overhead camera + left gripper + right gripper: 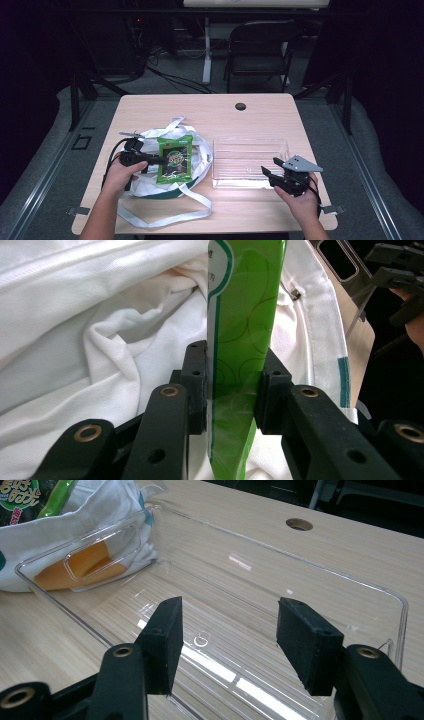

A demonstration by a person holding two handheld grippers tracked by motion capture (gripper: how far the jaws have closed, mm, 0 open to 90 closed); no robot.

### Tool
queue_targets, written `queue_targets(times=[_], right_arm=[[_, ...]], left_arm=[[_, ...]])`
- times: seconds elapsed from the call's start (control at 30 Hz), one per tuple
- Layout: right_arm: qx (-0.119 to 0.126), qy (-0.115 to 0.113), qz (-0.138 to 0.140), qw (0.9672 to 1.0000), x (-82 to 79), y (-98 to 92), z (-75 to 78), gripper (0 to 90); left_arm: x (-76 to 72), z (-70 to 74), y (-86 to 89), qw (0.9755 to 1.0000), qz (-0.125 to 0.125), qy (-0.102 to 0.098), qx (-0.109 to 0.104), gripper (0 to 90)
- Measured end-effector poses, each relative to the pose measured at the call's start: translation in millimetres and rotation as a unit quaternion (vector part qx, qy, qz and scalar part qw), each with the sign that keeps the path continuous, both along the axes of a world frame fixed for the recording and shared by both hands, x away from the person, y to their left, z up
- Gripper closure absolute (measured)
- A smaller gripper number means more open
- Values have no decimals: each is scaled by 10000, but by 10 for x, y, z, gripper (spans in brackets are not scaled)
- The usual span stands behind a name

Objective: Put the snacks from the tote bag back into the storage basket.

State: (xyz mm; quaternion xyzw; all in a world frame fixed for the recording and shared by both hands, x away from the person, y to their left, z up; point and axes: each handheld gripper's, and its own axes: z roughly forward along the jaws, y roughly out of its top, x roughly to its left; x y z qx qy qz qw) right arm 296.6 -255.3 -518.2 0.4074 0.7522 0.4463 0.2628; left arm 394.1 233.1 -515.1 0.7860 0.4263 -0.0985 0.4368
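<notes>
Pads of my left gripper (231, 390) press on both faces of the green snack packet (245, 335), clamping its lower edge; the packet stands edge-on between the jaws in the left gripper view. From the high view I read the same gripper (162, 160) meeting the left edge of the packet (175, 158), which lies over the white cloth bag (150, 182). The bag is crumpled at the left half of the wooden table (250, 115), its long white straps (165, 212) spread loosely toward the near edge, and a green band runs along its lower hem.

My right gripper (227, 635) stands with jaws apart and nothing between the pads. I see it hovering at the near rim of the clear plastic bin (350, 587), looking into its bare bottom. In the high view this gripper (275, 175) sits at the bin's near right corner (250, 160), carrying its grey three-cornered plate on top. Bin and bag lie just beside each other; in the right gripper view the bag (45, 540) touches the bin's far wall.

A round cable hole (241, 106) marks the table's far side. A dark folding chair (260, 50) stands on the floor beyond the table.
</notes>
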Motion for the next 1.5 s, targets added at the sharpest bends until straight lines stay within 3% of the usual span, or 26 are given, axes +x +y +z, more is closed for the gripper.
queue_targets(times=[0.27, 0.47, 0.9, 1.3, 1.5], right_arm=[[-15, 6, 31, 10000, 3, 5, -3, 442], [-74, 7, 46, 10000, 3, 6, -1, 443], [-216, -160, 84, 9996, -4, 16, 12, 437], [-304, -308, 165, 9989, -21, 60, 29, 437], [-279, -115, 262, 9992, -6, 57, 34, 469]], left_arm=[[-14, 64, 70, 9995, 227, -198, -101, 719], [-40, 151, 103, 9980, 347, -502, -163, 719], [-94, 273, 125, 9916, 582, -1110, -303, 720], [-116, 293, 72, 9905, 543, -1236, -259, 721], [-126, 315, 39, 9899, 534, -1301, -193, 721]])
